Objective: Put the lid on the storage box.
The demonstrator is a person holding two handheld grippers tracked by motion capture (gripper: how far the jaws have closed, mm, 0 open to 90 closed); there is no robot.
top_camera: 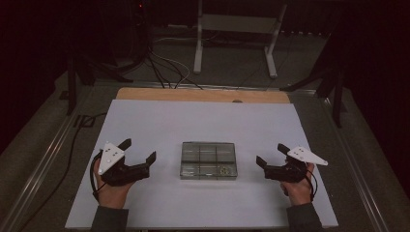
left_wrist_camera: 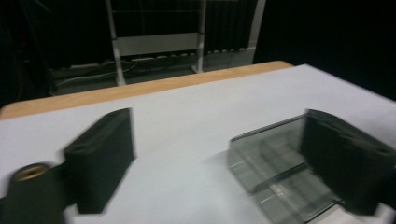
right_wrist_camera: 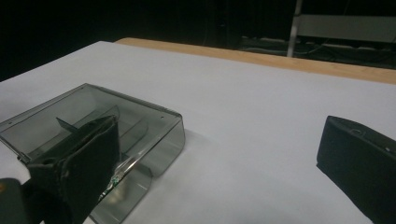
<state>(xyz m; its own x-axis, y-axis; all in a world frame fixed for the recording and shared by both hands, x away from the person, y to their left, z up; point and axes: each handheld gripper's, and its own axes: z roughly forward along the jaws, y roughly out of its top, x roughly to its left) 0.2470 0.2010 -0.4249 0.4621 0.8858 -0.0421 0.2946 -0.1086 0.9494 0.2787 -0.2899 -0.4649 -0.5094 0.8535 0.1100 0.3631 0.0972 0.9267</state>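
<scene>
Table (top_camera: 159,121): white sheet over wood top, I see it w/ wood strip at far edge.
Box (top_camera: 208,160): clear compartment box, centre of sheet, betw. both grippers, untouched.
L gripper (top_camera: 141,150): jaws wide, nothing betw. them.
R gripper (top_camera: 271,154): jaws wide, empty.

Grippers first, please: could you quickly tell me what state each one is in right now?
Left gripper: jaws open, holding nothing, left of the clear compartment box.
Right gripper: jaws open, holding nothing, right of the box.
</scene>
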